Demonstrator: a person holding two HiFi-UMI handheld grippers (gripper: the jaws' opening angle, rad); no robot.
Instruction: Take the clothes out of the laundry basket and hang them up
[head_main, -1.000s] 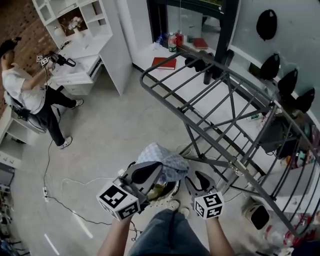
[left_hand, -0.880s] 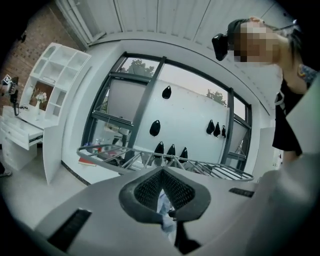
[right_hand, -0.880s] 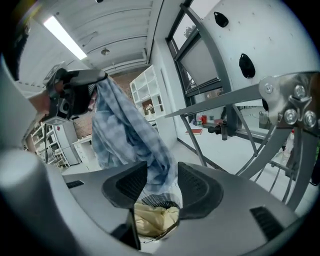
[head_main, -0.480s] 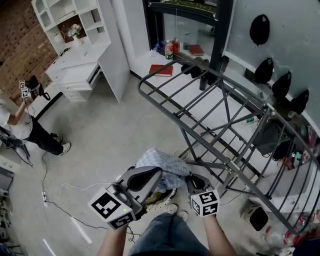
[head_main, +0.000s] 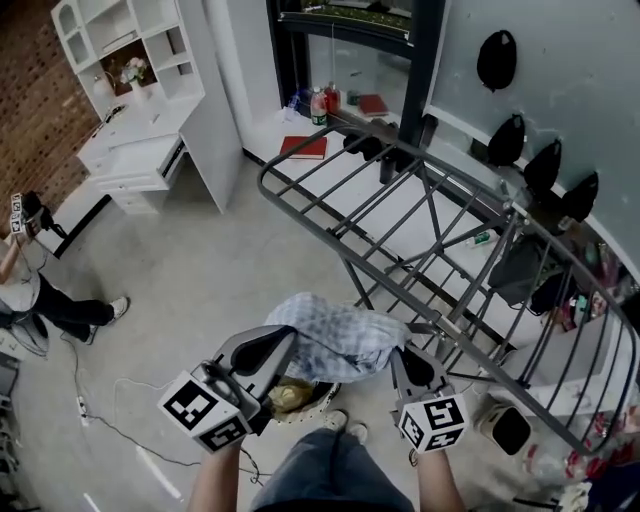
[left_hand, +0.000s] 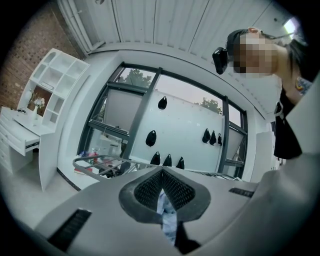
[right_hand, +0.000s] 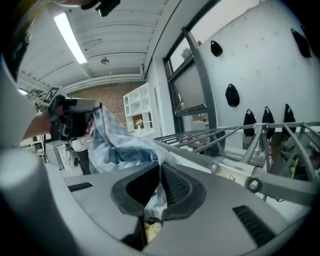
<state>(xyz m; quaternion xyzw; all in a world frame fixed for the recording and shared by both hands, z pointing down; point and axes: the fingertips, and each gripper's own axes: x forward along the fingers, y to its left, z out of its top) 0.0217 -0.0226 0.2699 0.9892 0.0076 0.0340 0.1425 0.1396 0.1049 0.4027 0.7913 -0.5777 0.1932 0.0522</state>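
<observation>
The laundry basket (head_main: 322, 387) sat on the floor directly under my grippers. I could make out only a sliver of its dark rim. Inside it a yellowish piece of clothing (head_main: 283, 396) showed, and whatever else it held was covered by the cloth I was holding and by the grippers themselves. The blue checked garment (head_main: 340, 338) hung bunched in the air above the basket, stretched between both grippers, just beside the near edge of the grey drying rack (head_main: 420, 215). The left gripper (head_main: 283, 342) had its jaws pressed together on a fold of that fabric, which showed pale blue between the pads in the left gripper view. The right gripper (head_main: 404, 352) was closing its jaws, with the other end of the garment pinched between them. What kind of garment it was I could not tell from the crumpled shape. A person (head_main: 25, 290) at the far left was cut off by the frame edge.
</observation>
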